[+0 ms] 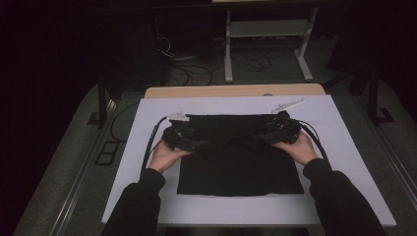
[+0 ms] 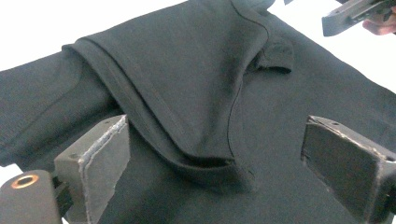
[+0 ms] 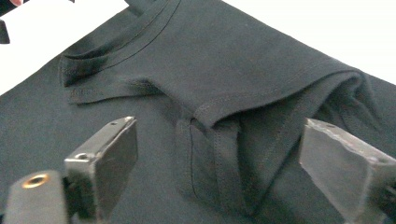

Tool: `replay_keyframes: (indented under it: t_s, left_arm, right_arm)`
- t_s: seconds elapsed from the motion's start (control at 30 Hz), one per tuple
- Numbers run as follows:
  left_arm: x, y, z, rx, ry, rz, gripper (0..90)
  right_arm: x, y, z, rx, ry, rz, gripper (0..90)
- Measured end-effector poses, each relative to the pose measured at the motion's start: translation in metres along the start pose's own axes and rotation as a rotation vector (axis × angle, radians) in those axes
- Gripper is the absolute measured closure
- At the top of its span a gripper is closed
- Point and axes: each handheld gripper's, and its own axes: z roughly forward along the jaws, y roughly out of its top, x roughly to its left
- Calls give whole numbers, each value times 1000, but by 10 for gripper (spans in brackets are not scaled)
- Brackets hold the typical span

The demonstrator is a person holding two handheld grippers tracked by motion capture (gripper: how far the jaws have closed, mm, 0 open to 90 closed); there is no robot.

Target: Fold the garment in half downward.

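A black T-shirt (image 1: 238, 164) lies flat on a white board (image 1: 344, 147). My left gripper (image 1: 197, 145) rests at its upper left part and my right gripper (image 1: 256, 141) at its upper right, each held by a hand. In the left gripper view the left gripper (image 2: 217, 126) is open, its jaws straddling a folded-over flap of the shirt (image 2: 196, 93) without pressing it. The right gripper view has the right gripper (image 3: 219, 125) open around a folded sleeve (image 3: 261, 98), with the collar (image 3: 116, 51) farther off. The right gripper's jaw tip (image 2: 350, 14) also appears at the far corner of the left gripper view.
The white board lies on a wooden table whose far edge (image 1: 236, 91) shows behind it. A white metal rack (image 1: 268, 29) and loose cables (image 1: 196, 69) stand on the dark floor beyond. Bare board surrounds the shirt on all sides.
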Motion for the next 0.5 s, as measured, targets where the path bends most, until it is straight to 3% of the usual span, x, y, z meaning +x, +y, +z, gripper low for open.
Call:
replay_keyframes:
  t_s: [0.5]
  left_arm:
    - [-4, -10, 14, 64, -32, 6, 181]
  right_arm:
    - [-2, -4, 21, 43, -10, 10, 213]
